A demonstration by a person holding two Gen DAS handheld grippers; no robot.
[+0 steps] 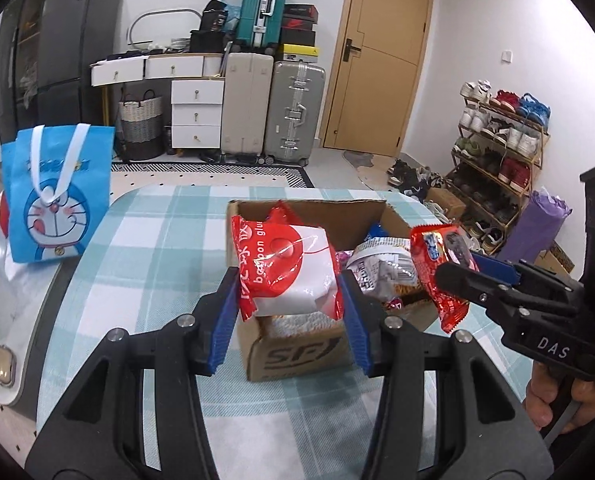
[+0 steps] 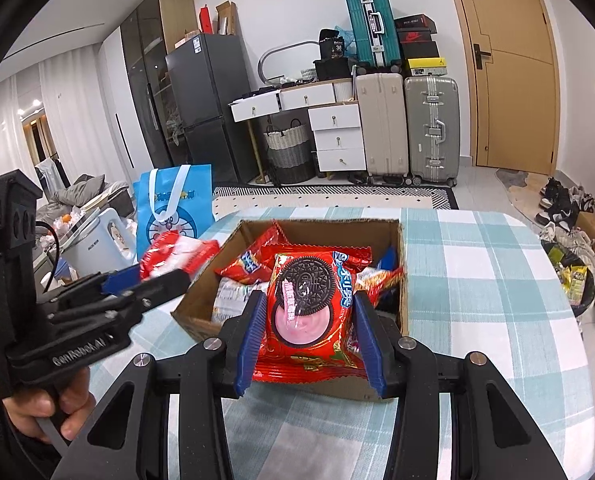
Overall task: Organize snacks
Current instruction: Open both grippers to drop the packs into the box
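Between the blue pads of the left claw (image 1: 287,308) sits a red-and-white snack pack (image 1: 287,270), pinched by its sides and held up over the near-left corner of the cardboard box (image 1: 297,350). Right claw (image 2: 309,334) is likewise clenched on a red cookie pack (image 2: 315,308), w/ a dark sandwich biscuit printed on the front, hanging over the box's near edge. So both claws are grasping a pack each, neither released.

Box is open-topped and already holds several more wrappers, red and silver ones plus a bit of blue at the back; can't read most labels. It stands on the checked tabletop (image 2: 477,280), roughly mid-cloth. A blue cartoon tote bag (image 1: 55,196) stands off the tabletop's left edge, well apart from the box, and is prob. a candidate place for sorted packs, though that's a guess.

Step in hand looks like lifting packs clear of the box. To do it well:
- keep grip steady, film is slippery and air-filled, so a pack can squirt out if squeezed harder
- raise each pack above the box wall before moving sideways, else it snags the cardboard flap
- keep the two claws apart; they're near each other over the box
- don't drag neighbouring wrappers out w/ the held one
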